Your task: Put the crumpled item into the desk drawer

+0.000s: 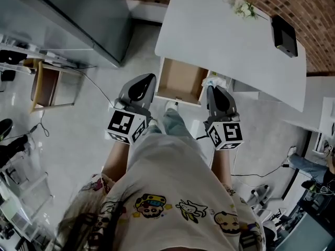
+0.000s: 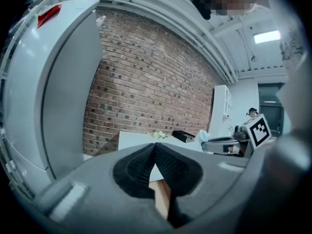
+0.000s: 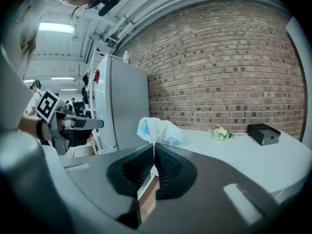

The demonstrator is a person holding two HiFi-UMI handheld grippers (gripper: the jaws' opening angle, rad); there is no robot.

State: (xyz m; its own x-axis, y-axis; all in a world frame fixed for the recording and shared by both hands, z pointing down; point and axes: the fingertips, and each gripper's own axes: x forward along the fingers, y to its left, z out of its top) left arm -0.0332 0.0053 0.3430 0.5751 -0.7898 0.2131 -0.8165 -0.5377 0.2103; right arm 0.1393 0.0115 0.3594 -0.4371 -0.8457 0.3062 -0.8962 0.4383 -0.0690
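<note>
The crumpled item [image 3: 158, 130] is a white and blue plastic wad. It sticks up from the tips of my right gripper [image 3: 154, 149], whose jaws are shut on its lower edge. In the head view the crumpled item [image 1: 212, 81] hangs at the right edge of the open wooden drawer [image 1: 180, 81], under the white desk [image 1: 220, 35]. My right gripper [image 1: 219, 99] points at the desk's front edge. My left gripper [image 1: 140, 89] hovers just left of the drawer. Its jaws [image 2: 155, 149] are shut with nothing between them. The left gripper view also catches the crumpled item [image 2: 202, 136] and the right gripper's marker cube [image 2: 257, 129].
On the desk lie a black box [image 1: 284, 35] and a small bunch of white flowers [image 1: 243, 8]. A grey refrigerator [image 1: 78, 20] stands left of the desk against a brick wall [image 3: 219, 72]. A wooden chair [image 1: 44, 85] and cables sit on the floor at left.
</note>
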